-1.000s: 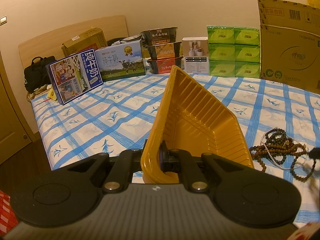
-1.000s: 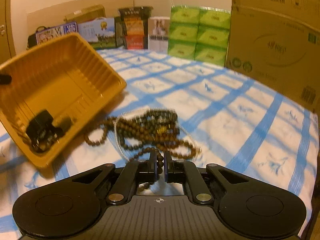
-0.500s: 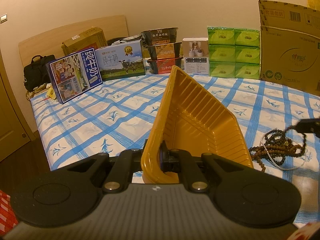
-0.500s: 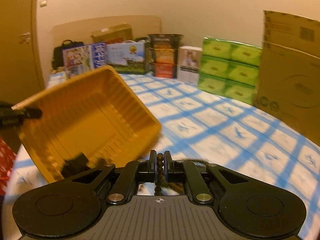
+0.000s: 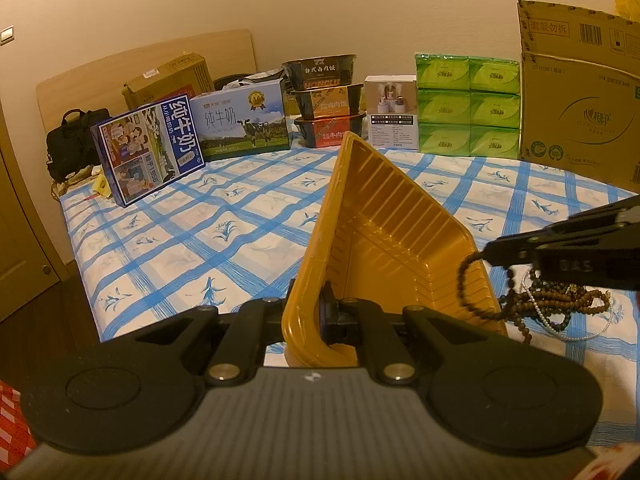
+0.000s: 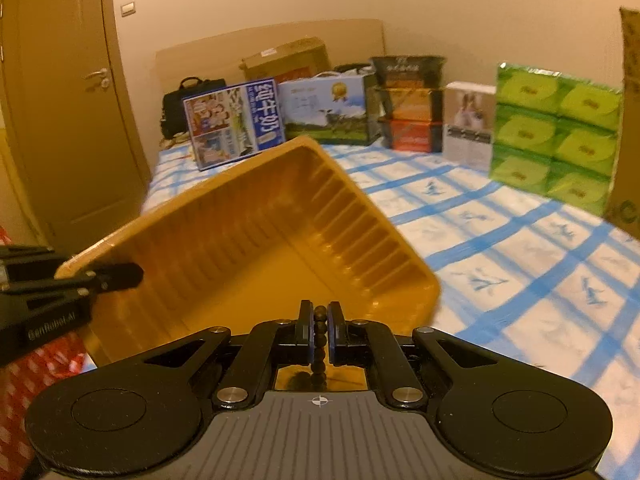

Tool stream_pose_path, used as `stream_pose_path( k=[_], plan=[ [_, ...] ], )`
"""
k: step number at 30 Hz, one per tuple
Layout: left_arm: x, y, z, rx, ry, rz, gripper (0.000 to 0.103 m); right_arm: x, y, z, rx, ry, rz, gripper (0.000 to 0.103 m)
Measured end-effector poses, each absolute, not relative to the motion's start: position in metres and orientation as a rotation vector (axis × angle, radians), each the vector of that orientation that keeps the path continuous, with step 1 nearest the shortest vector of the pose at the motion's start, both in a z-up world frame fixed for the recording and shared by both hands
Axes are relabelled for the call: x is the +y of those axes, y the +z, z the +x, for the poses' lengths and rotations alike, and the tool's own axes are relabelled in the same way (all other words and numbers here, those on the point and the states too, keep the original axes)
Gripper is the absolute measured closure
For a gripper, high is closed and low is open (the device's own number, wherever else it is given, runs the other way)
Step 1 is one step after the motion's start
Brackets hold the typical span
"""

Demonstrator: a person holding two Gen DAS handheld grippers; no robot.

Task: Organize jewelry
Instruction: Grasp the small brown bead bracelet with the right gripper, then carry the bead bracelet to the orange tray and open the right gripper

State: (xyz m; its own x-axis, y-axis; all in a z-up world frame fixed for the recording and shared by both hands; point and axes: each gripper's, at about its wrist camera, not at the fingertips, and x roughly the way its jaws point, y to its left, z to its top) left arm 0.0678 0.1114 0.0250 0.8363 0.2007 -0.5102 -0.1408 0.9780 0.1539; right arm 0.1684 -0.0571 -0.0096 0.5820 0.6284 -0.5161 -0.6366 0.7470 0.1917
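- The right gripper (image 6: 319,326) is pinching a bead strand (image 6: 319,334) over the yellow tray (image 6: 256,240).
- The left gripper (image 5: 316,312) is clamping the tilted tray's rim.
- The remaining jewelry pile (image 5: 560,304) is lying on the bed (image 5: 200,232); trailing beads risk snagging there.

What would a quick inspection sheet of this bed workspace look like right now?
Surface: blue-checked bedsheet.
Job's things: yellow tray tilted up; bead strand lifted beside its rim; bead pile on the sheet.
Clutter: milk cartons, food bowls, green tissue packs, cardboard box.
Grippers: left gripper clamps the tray's rim; right gripper pinches the strand.
Cables: nothing seen.
Surroundings: door, black bag.
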Motion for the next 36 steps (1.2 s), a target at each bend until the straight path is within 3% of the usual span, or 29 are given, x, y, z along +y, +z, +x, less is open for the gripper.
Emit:
stream_pose_path(
  k=[14, 25, 36],
  plan=[
    [0.111, 0.025, 0.068, 0.552, 0.18, 0.11, 0.096, -0.038, -0.018, 0.191, 0.645, 0.773, 0.01, 0.096],
    [0.112, 0.025, 0.068, 0.552, 0.181, 0.11, 0.096, -0.09, -0.023, 0.185, 0.639, 0.644, 0.027, 0.093],
    [0.109, 0.023, 0.069, 0.553, 0.178, 0.115, 0.096, -0.169, -0.043, 0.151, 0.651, 0.428, 0.028, 0.072]
  ],
)
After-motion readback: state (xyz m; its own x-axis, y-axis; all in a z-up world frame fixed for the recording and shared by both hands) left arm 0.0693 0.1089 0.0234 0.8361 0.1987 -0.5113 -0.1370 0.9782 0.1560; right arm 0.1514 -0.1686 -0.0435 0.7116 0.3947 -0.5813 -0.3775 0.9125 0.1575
